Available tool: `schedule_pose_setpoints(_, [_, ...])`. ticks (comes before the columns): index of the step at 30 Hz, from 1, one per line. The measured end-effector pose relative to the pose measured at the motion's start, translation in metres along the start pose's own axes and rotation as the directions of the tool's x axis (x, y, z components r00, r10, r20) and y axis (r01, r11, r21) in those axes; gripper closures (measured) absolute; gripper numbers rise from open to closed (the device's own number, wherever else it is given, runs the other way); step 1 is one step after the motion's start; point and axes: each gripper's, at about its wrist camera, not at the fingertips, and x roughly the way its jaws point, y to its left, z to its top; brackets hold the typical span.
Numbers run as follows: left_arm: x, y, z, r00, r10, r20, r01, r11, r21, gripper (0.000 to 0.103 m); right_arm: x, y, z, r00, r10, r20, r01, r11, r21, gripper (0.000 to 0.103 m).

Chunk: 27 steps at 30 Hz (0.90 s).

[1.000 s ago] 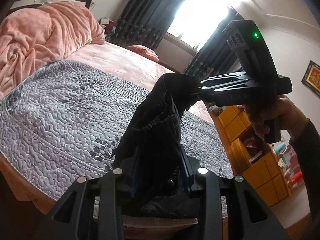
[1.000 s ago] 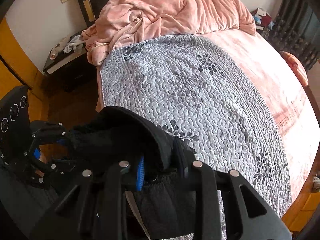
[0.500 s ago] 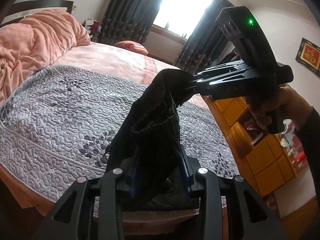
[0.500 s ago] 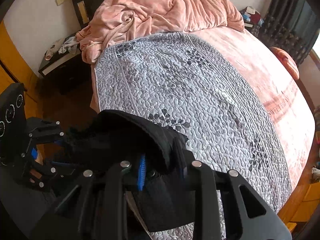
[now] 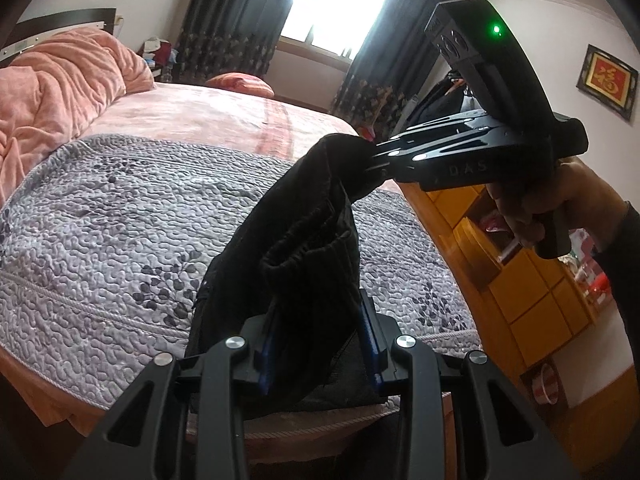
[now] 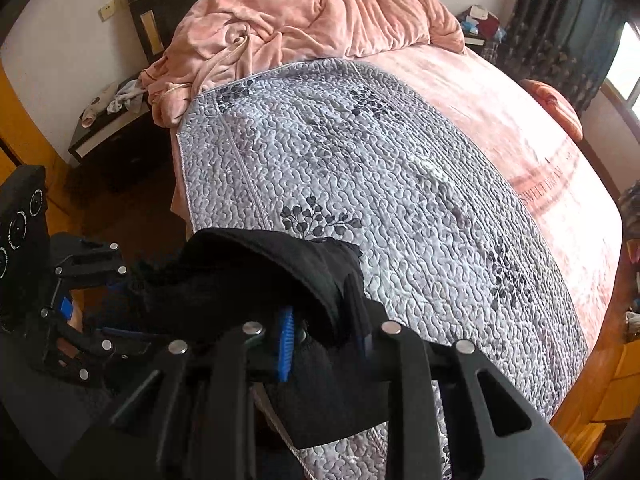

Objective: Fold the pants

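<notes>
On the left, our left gripper is clamped on a thick bunch of the black pants, its blue-edged pads pressing the cloth from both sides. The pants hang in the air between our two hands, above the near edge of the bed, and a dark flap droops below the gripper toward the bed's rim. Further right, our right gripper pinches another part of the same pants, held narrow on the cloth; the right hand grips its handle in front of the orange cabinet.

We judge that we are carrying the pants over to lay them out, so the folding itself has not begun. Next we need to draw the two grippers apart so the cloth stretches out, then lower it flat onto the grey quilt.

For room, the quilt offers a broad, bare patch ahead of us. To its left the quilt ends and the floor and a dark nightstand sit close, so we should not set down too near that edge. At the head, the heaped pink blanket limits how far we can reach. On the right the pink sheet runs well clear to the far side.
</notes>
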Motion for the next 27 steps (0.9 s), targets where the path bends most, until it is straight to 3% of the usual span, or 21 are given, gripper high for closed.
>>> schedule_pose_setpoints(27, [0.066,-0.063,-0.022,0.992,-0.019,-0.127,0.034,0.993,0.114,0.068,0.007,-0.04,-0.078,0.999,-0.044,0.012,0.044,0.998,0.039,0.083])
